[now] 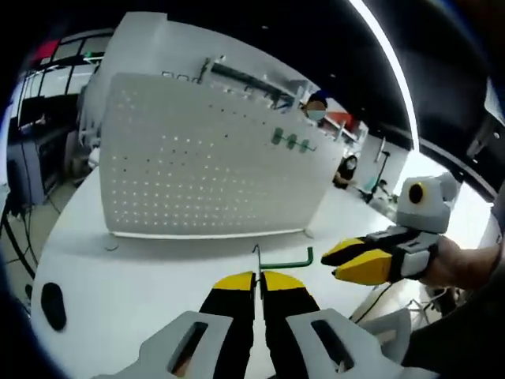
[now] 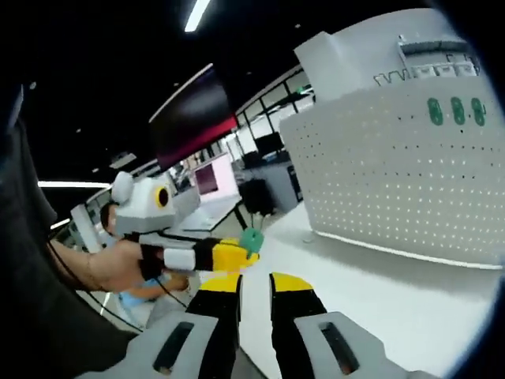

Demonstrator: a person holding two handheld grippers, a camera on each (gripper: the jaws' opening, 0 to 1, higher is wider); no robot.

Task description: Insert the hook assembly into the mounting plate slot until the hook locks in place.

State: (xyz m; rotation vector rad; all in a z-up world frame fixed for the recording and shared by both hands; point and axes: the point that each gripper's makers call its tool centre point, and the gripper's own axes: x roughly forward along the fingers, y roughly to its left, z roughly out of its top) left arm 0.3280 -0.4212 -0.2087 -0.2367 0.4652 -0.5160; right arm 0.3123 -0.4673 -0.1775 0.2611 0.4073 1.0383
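Note:
My left gripper (image 1: 258, 276) is shut on a green hook (image 1: 290, 260) with a thin metal pin, holding it in front of the white perforated mounting plate (image 1: 205, 166). The hook's green arm points right, toward my right gripper (image 1: 338, 262), which comes in from the right held by a hand, its tips just short of the hook's end. In the right gripper view my right gripper (image 2: 256, 286) stands open with nothing between its jaws. Just beyond it the left gripper (image 2: 246, 254) carries the green hook (image 2: 252, 239). The plate (image 2: 394, 174) stands upright to the right.
The plate rests on a white round table (image 1: 118, 276). Green pieces (image 1: 292, 142) hang near the plate's upper right (image 2: 456, 110). A metal rack (image 1: 245, 79) tops the board behind. A dark oval object (image 1: 53, 304) lies at the table's left edge.

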